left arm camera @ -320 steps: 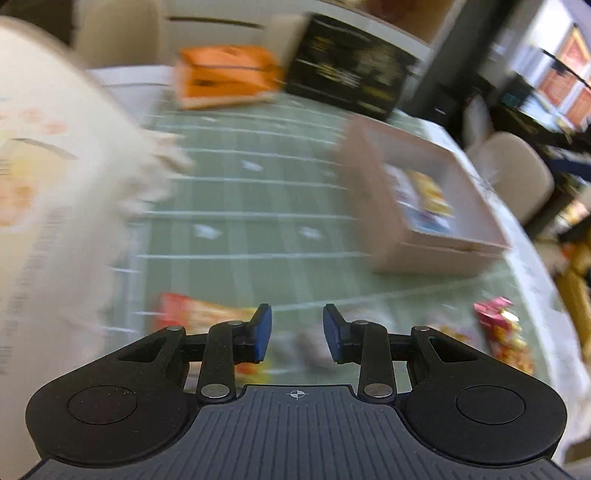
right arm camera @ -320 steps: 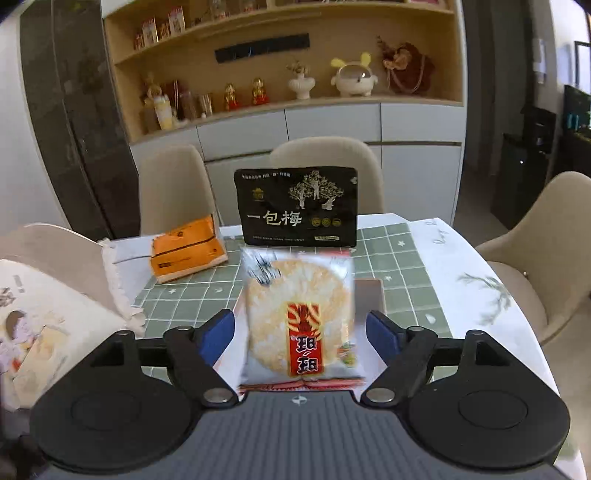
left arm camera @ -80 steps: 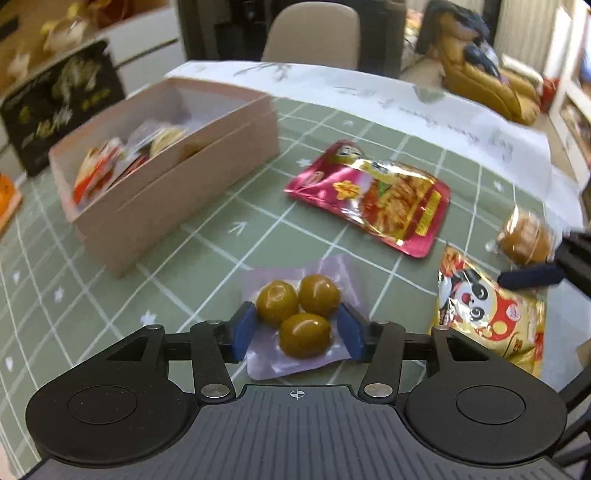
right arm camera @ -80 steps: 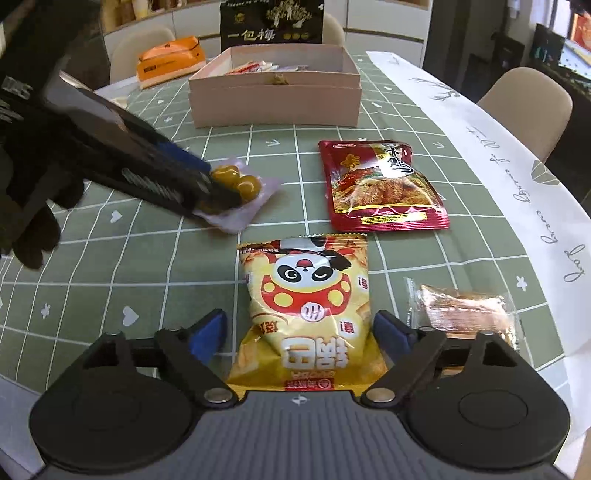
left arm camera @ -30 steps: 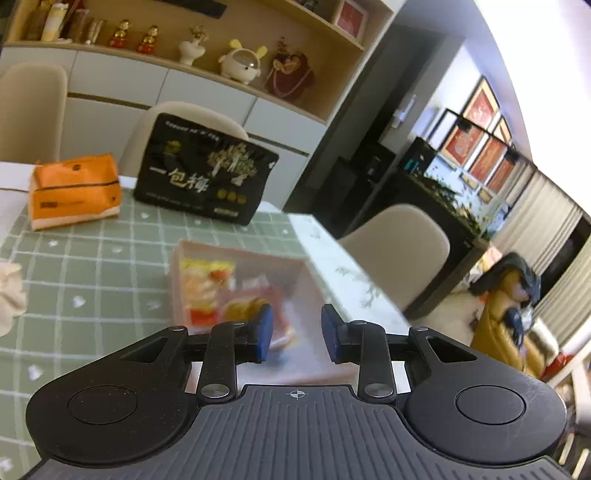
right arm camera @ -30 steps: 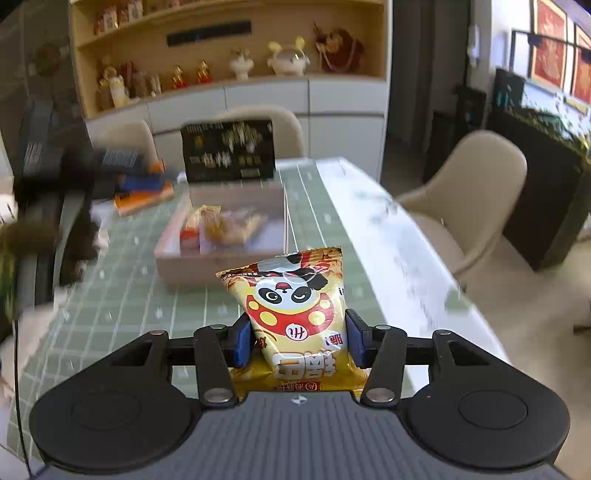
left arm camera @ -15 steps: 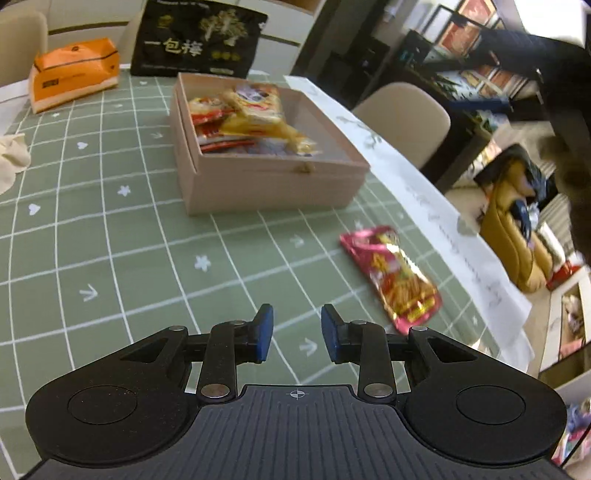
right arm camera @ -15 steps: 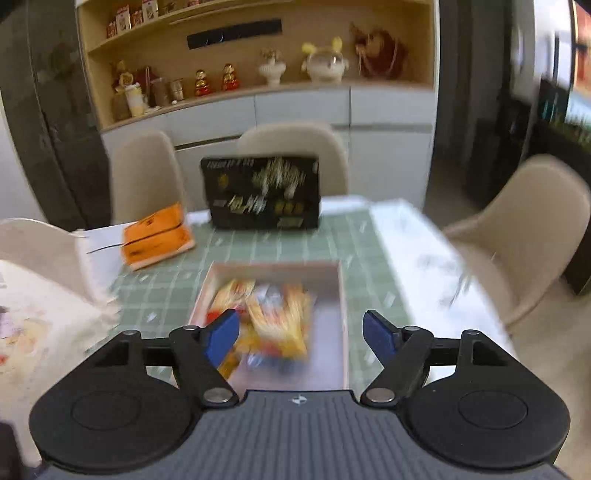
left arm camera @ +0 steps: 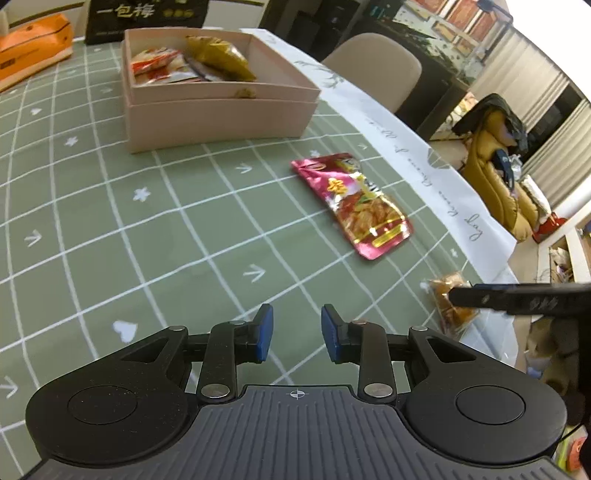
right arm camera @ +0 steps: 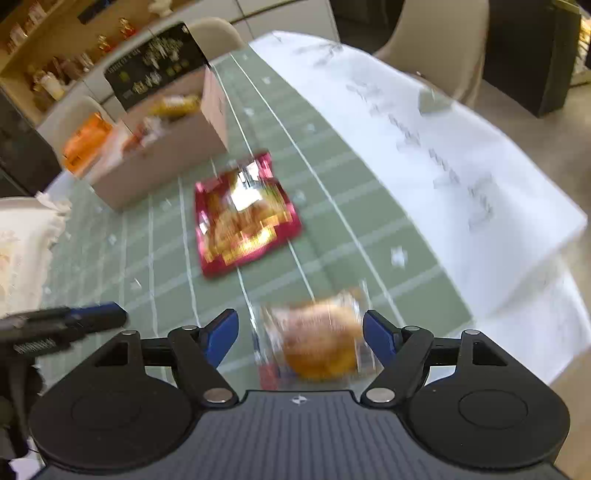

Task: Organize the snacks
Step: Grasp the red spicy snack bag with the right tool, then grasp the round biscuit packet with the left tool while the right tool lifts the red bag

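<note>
Tabletop (left arm camera: 110, 229) under a green checked cloth with white lines, arrows and hearts carries everything here, and a white runner (left arm camera: 406, 147) with script lettering covers its far edge. Largest of the things on it is the pink box (left arm camera: 221, 118), standing open at the far end and holding several snack packets, among them a yellow-green one and a red-and-white one (the right wrist view shows the same box (right arm camera: 177, 147), blurred). Behind the box a black bag (left arm camera: 147, 14) with pale lettering stands upright, and an orange pack (left arm camera: 33, 48) lies to its left.

Next in size, a red foil snack packet (left arm camera: 354, 206) lies flat on the cloth, well apart from the box and near the runner; the right wrist view shows it (right arm camera: 243, 218) too, ahead of the right gripper.

Smaller again is a clear-wrapped bun (right arm camera: 317, 339), golden brown, lying near the tabletop's near edge. The right gripper (right arm camera: 299, 336) has its jaws spread wide on either side of the bun, not touching it as far as the blur allows. In the left wrist view that bun (left arm camera: 447, 299) sits at the cloth's edge with a dark finger of the right gripper across it.

The left gripper (left arm camera: 297, 332) hangs over bare cloth, its jaws released with a gap between the blue pads and nothing in them.
</note>
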